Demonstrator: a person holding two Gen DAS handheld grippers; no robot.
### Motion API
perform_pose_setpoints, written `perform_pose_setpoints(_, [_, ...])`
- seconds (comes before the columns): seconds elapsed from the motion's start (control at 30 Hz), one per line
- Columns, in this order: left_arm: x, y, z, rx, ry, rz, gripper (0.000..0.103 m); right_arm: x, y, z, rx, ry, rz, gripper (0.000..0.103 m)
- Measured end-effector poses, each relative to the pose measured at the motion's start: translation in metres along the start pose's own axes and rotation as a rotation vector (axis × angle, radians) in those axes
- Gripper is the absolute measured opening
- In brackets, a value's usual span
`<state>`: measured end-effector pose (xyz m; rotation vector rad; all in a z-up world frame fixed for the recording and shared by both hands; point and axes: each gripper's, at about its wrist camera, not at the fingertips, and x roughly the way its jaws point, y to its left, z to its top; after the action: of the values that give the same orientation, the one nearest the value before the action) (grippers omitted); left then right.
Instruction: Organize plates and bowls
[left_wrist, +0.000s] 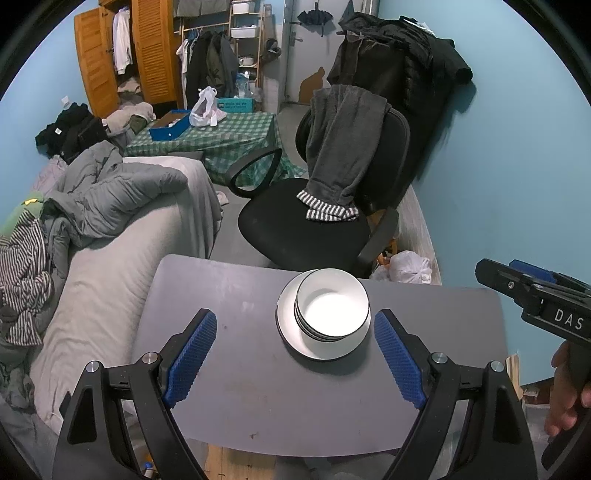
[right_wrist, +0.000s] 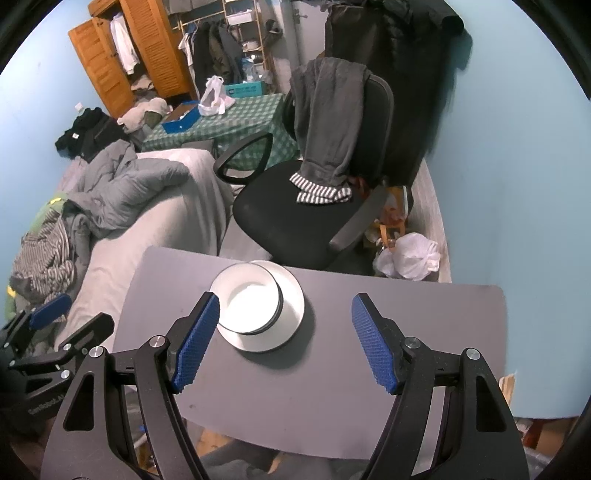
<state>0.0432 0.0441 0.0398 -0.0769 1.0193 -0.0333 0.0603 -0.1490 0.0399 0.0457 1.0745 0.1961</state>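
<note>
A stack of white bowls (left_wrist: 332, 308) with dark rims sits on a white plate (left_wrist: 291, 332) at the far side of the small grey table (left_wrist: 258, 387). My left gripper (left_wrist: 295, 350) hovers open over the table just short of the plate, nothing between its blue pads. In the right wrist view the same bowls (right_wrist: 249, 301) rest on the plate (right_wrist: 291, 299), left of centre. My right gripper (right_wrist: 284, 334) is open and empty above the table, its left pad (right_wrist: 195, 339) in front of the bowls' near left rim. Each gripper shows at the edge of the other's view.
A black office chair (left_wrist: 306, 229) draped with grey clothing stands just beyond the table. A bed (left_wrist: 110, 258) with piled bedding runs along the left. A white plastic bag (right_wrist: 413, 258) lies on the floor by the blue wall on the right. A person's hand (left_wrist: 565, 391) holds the right gripper's handle.
</note>
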Motion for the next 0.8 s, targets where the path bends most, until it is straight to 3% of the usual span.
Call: perform_pose_setpoints(0.8, [-0.0012, -0.0040, -0.0064, -0.010, -0.008, 0.032, 0.088, -0.0040, 0.0039, -0.0045, 0.001, -0.004, 0.011, 0.073])
